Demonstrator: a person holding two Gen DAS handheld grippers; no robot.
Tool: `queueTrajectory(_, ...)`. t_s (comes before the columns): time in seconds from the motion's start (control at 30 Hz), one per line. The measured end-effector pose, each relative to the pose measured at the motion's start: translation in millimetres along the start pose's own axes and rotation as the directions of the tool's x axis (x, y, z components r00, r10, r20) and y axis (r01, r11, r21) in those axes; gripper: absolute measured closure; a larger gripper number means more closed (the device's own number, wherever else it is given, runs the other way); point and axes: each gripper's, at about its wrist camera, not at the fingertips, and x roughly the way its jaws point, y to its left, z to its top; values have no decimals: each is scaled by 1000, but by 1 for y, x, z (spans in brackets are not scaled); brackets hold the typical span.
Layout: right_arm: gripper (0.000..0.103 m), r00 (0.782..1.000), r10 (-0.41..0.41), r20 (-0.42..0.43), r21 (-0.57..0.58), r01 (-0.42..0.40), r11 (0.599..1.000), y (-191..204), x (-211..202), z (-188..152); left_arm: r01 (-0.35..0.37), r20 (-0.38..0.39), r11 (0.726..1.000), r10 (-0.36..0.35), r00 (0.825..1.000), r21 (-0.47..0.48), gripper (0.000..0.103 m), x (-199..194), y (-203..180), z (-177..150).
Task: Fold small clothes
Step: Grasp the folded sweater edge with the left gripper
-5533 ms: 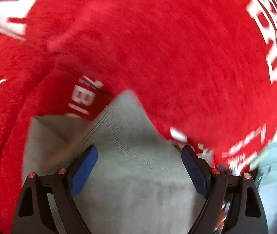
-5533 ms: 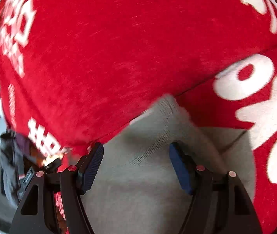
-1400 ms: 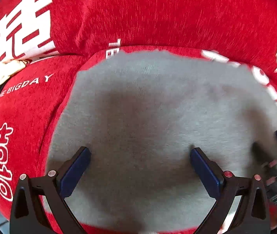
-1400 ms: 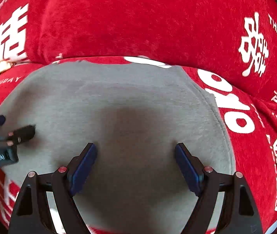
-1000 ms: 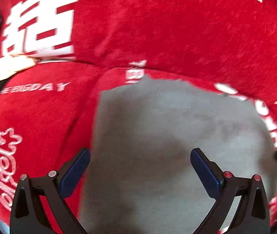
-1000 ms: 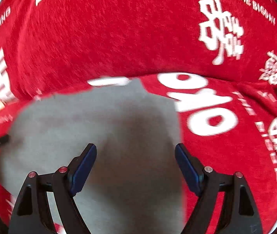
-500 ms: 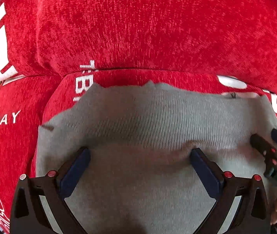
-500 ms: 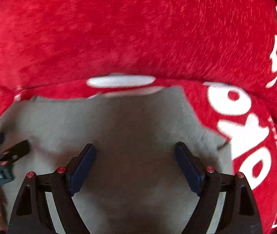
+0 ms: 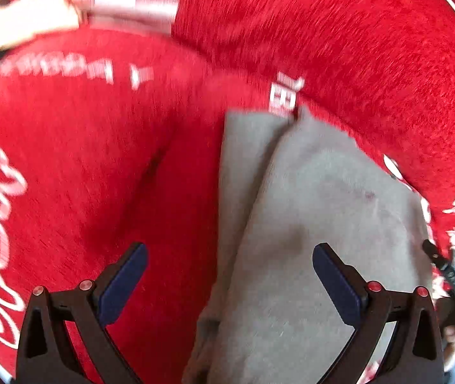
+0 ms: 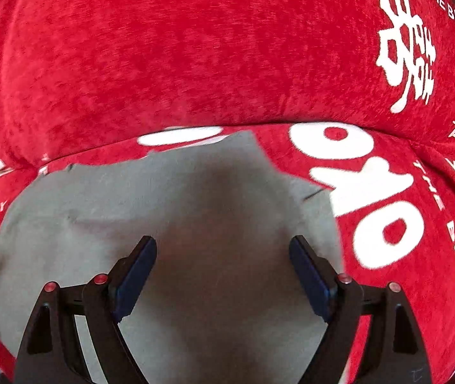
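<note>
Your left tongs (image 9: 230,272) stand wide and hold nothing. Half a second ago they sat squarely over the grey garment (image 9: 307,240), with its ribbed band running across between both pads. Now the view has slid sideways: the garment's left edge runs up between the pads, so the left pad hangs over bare red sofa cover (image 9: 83,176) and the right pad over grey cloth. A narrow under-layer shows along that edge, beside the upper layer, which suggests the piece is already doubled over.

Your right tongs (image 10: 222,267) also stand wide and empty, with grey garment (image 10: 195,198) spread between and ahead of the pads, much as half a second ago. Its far edge lies against the seam where the seat meets the red back cushion (image 10: 179,64).

Neither pair grips cloth. Judge this as a repositioning step: the left tongs look set to take the left edge for the next fold. Watch that the pads catch both layers, not the sofa cover.
</note>
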Motion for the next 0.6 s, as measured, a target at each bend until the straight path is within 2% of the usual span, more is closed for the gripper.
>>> queueTrajectory(0.03, 16, 1000, 15, 1, -15, -15, 1000, 10, -4, -4, 43, -30, 999, -44, 999, -8, 1, 7, 0, -3)
queueTrajectory(0.13, 16, 999, 44, 15, -74, -43, 996, 31, -15, -13, -5, -11, 996, 6, 1000, 85, 1, 14, -27, -10)
queueTrajectory(0.23, 16, 1000, 24, 13, -126, -22, 992, 52, -17, -13, -74, 9, 969, 74, 997, 238, 1, 25, -73, -16)
queueTrajectory(0.27, 16, 1000, 17, 0, -131, -17, 991, 57, -14, -8, -90, 19, 960, 88, 996, 266, 4, 28, -83, -16)
queueTrajectory(0.33, 16, 999, -5, -39, -135, 0, 991, 67, -1, 3, -86, 17, 963, 85, 996, 255, 4, 31, -89, -11)
queueTrajectory(0.43, 16, 992, -83, -97, -138, 69, 988, 78, 31, 22, -59, 23, 976, 56, 998, 211, 18, 28, -82, -6)
queueTrajectory(0.5, 16, 985, -83, -153, -120, 65, 991, 83, 51, 29, -50, 29, 975, 45, 999, 217, 36, 23, -76, -1)
queueTrajectory(0.6, 11, 985, -111, -131, -88, 100, 991, 90, 66, 43, 8, 10, 977, -11, 1000, 213, 42, 16, -64, 2)
